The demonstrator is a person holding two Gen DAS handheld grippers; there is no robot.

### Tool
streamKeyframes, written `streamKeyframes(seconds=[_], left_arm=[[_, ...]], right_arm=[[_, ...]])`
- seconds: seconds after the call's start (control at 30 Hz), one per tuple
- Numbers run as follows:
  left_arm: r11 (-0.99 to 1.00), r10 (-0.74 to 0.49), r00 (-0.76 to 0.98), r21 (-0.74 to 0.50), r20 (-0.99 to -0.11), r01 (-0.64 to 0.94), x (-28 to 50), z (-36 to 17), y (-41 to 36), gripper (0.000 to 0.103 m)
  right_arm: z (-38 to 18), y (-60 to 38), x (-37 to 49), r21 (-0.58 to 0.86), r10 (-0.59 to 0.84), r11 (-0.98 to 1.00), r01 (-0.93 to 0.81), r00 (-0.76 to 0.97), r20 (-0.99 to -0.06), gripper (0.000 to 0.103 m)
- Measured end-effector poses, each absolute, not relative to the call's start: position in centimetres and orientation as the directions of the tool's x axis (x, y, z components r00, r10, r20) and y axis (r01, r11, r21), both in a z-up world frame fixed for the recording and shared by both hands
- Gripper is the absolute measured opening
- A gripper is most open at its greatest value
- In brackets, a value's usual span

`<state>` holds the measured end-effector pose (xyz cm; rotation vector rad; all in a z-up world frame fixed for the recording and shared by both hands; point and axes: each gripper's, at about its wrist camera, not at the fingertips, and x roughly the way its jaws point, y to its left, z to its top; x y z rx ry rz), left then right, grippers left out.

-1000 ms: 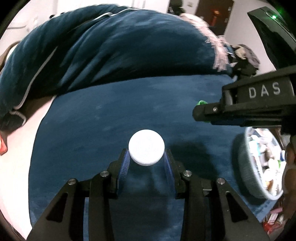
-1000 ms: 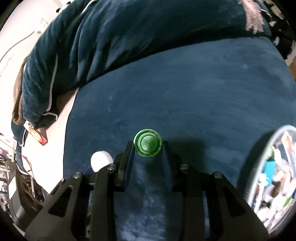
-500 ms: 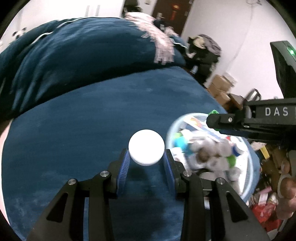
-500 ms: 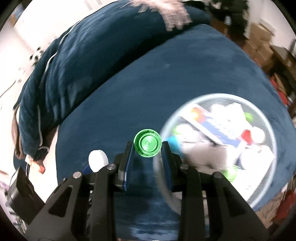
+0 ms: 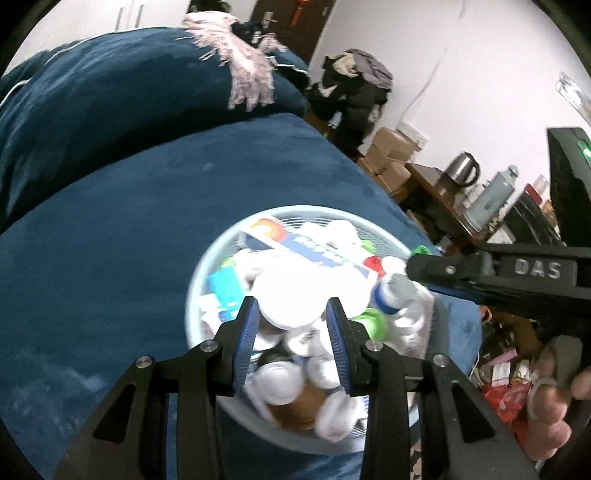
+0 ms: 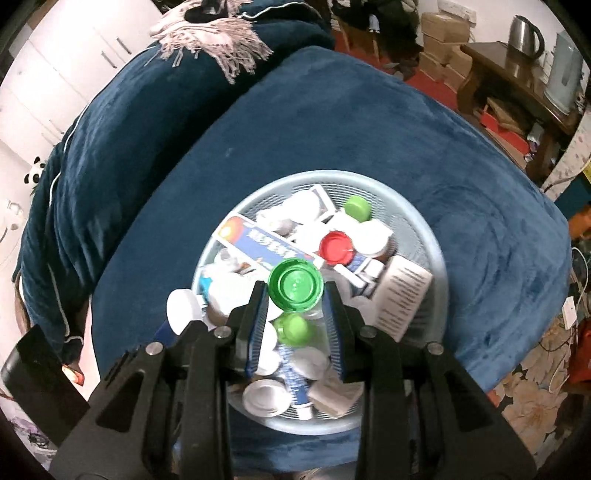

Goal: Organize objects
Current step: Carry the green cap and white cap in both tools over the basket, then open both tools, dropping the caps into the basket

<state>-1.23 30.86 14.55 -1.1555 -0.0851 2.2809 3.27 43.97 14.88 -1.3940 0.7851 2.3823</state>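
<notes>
My left gripper (image 5: 291, 314) is shut on a white-capped bottle (image 5: 290, 301), held over the pale blue mesh basket (image 5: 221, 240). My right gripper (image 6: 295, 295) is shut on a green-capped bottle (image 6: 294, 283), also above the basket (image 6: 413, 221). The basket is full of several medicine bottles, caps and boxes, among them a long blue and white box (image 6: 266, 243) and a red cap (image 6: 335, 246). In the left wrist view the right gripper (image 5: 424, 264) reaches in from the right; in the right wrist view the left gripper's white cap (image 6: 183, 309) shows at lower left.
The basket sits on a dark blue velvet bed cover (image 6: 332, 122), near its right edge. A rolled blue blanket (image 5: 110, 92) with a pink fringed scarf (image 5: 240, 70) lies behind. Cardboard boxes (image 5: 391, 155), a wooden table with a kettle (image 6: 524, 29) and floor clutter stand to the right.
Both grippers swept right with their bottles, from over bare bed cover to directly above the basket. Their grips on the bottles look unchanged.
</notes>
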Motion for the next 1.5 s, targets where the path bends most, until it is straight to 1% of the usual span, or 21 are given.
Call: streamKeyframes(seconds=[0.13,0.17,0.2,0.23,0.27,0.3,0.33,0.4,0.47,0.5,0.57,0.63,0.73,0.87,0.93,1.07,1.23,1.5], left_arm=[[-0.805,0.548,-0.443,-0.302,-0.71,-0.511,-1.0,14.4,32.7,0.04],[-0.805,0.543,-0.438,-0.296,-0.716,-0.514,-1.1,14.3,33.0,0.048],[-0.808,0.541,-0.44,-0.297,-0.717,-0.509,-1.0,14.3,33.0,0.066],[-0.81,0.544,-0.448,-0.306,-0.71,-0.5,-0.9,14.4,32.8,0.077],[-0.815,0.547,-0.466,-0.316,-0.695,-0.486,-0.8,14.6,32.4,0.089],[-0.817,0.548,-0.478,-0.319,-0.686,-0.479,-0.8,14.7,32.2,0.093],[-0.822,0.543,-0.488,-0.316,-0.683,-0.474,-0.8,14.9,31.9,0.093],[-0.836,0.521,-0.499,-0.295,-0.693,-0.463,-0.9,15.2,31.5,0.101],[-0.852,0.495,-0.516,-0.274,-0.699,-0.446,-1.0,15.4,31.2,0.101],[-0.858,0.486,-0.521,-0.266,-0.702,-0.44,-1.0,15.5,30.8,0.102],[-0.87,0.461,-0.533,-0.243,-0.71,-0.429,-1.2,15.5,30.4,0.102],[-0.88,0.443,-0.541,-0.231,-0.715,-0.416,-1.4,15.4,29.8,0.102],[-0.886,0.434,-0.541,-0.232,-0.72,-0.402,-1.6,15.3,29.2,0.102],[-0.892,0.424,-0.548,-0.225,-0.721,-0.393,-1.7,15.5,28.4,0.102],[-0.895,0.417,-0.554,-0.221,-0.72,-0.387,-1.8,15.6,28.1,0.102],[-0.905,0.399,-0.583,-0.203,-0.708,-0.373,-1.6,16.0,27.4,0.102],[-0.903,0.405,-0.601,-0.201,-0.689,-0.379,-1.5,16.5,26.7,0.102],[-0.902,0.406,-0.599,-0.197,-0.69,-0.385,-1.5,16.3,25.5,0.102]], right_arm=[[14.7,45.7,3.3,0.313,0.003,-0.808,-0.499,-0.534,-0.845,0.032],[14.7,46.1,3.0,0.318,0.002,-0.811,-0.492,-0.545,-0.838,0.032],[14.6,46.4,3.0,0.326,-0.002,-0.81,-0.488,-0.553,-0.833,0.032],[14.5,46.7,3.1,0.331,0.001,-0.802,-0.497,-0.555,-0.832,0.036],[14.5,46.9,3.3,0.332,0.005,-0.795,-0.507,-0.554,-0.832,0.041],[14.7,47.0,3.5,0.337,0.007,-0.793,-0.507,-0.561,-0.828,0.047],[14.9,47.0,3.7,0.336,0.011,-0.795,-0.505,-0.566,-0.825,0.05],[15.1,47.0,3.8,0.322,0.02,-0.803,-0.501,-0.563,-0.826,0.052],[14.9,46.9,3.5,0.305,0.022,-0.811,-0.499,-0.547,-0.837,0.057],[14.8,46.6,3.3,0.288,0.024,-0.818,-0.498,-0.53,-0.848,0.062],[14.6,46.1,3.0,0.259,0.029,-0.834,-0.487,-0.508,-0.861,0.067],[14.6,45.8,2.9,0.235,0.04,-0.846,-0.478,-0.498,-0.866,0.079],[14.9,45.3,3.1,0.21,0.063,-0.858,-0.468,-0.501,-0.863,0.09],[15.2,45.1,3.0,0.198,0.078,-0.861,-0.468,-0.506,-0.859,0.094],[15.4,45.0,2.9,0.195,0.084,-0.861,-0.469,-0.51,-0.856,0.099],[15.9,44.4,2.6,0.179,0.099,-0.871,-0.457,-0.521,-0.848,0.1],[16.3,43.7,2.3,0.17,0.105,-0.881,-0.441,-0.533,-0.839,0.101],[16.7,42.8,2.2,0.157,0.111,-0.891,-0.426,-0.539,-0.835,0.101]])
